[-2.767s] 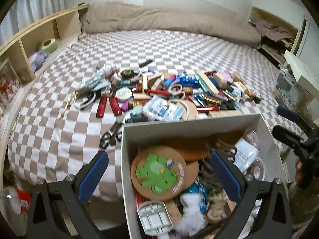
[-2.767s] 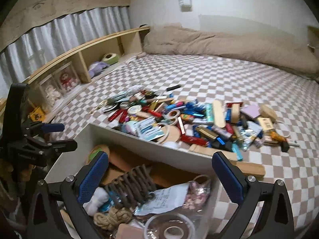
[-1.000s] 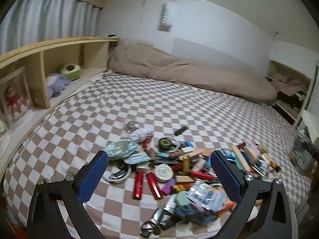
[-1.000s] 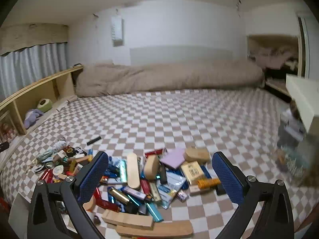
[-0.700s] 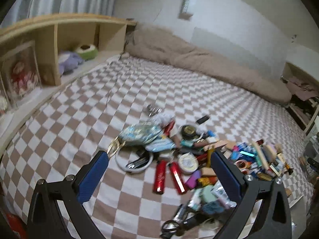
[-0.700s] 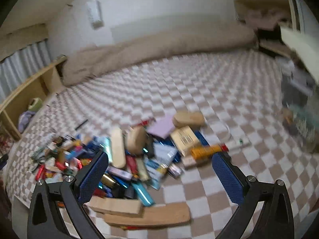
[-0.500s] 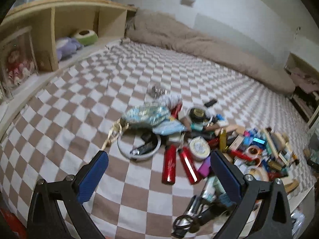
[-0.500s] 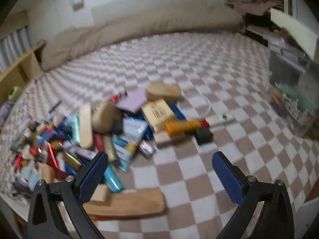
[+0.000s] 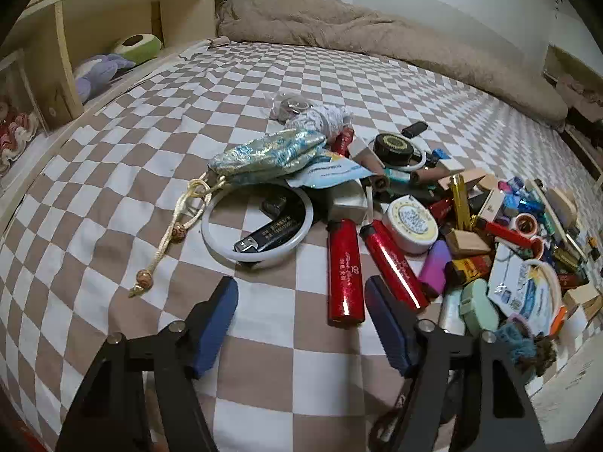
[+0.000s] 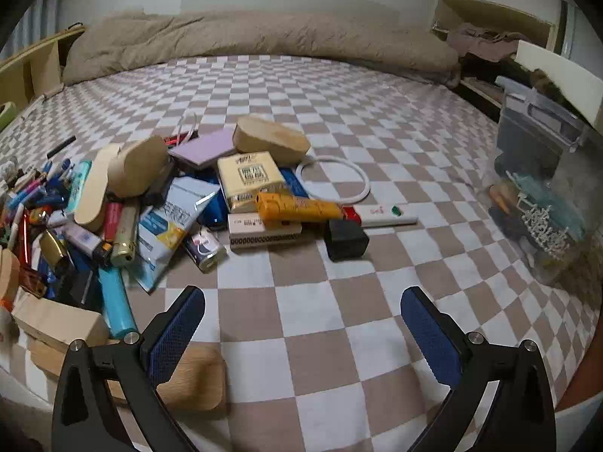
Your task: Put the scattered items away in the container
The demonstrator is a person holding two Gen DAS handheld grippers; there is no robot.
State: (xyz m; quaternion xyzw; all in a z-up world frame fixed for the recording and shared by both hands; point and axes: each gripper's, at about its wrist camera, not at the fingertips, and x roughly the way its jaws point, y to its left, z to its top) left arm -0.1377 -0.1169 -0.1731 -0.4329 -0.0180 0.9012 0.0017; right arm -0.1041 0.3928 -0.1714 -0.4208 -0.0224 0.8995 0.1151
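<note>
A heap of small items lies on the checkered bed. My left gripper [image 9: 301, 297] is open and empty, low over the sheet just in front of a white ring [image 9: 258, 222] with a black USB stick [image 9: 271, 233] and two red lighters [image 9: 345, 271]. A shiny blue-green pouch [image 9: 267, 152] lies behind them. My right gripper [image 10: 301, 312] is open and empty over bare sheet, short of a black cube [image 10: 346, 239], an orange tube [image 10: 297, 207] and a white ring [image 10: 333, 179]. The container is not in view.
A wooden shelf [image 9: 94, 37] with plush toys runs along the left of the bed. A beige duvet [image 10: 245, 34] lies at the far end. A clear plastic box [image 10: 542, 188] stands at the right edge. Wooden blocks [image 10: 56, 324] lie near my right gripper's left finger.
Both grippers have left the box and dropped low over the bed. The left gripper has narrowed its opening and come close to the white ring and lighters. The right has neared the black cube.
</note>
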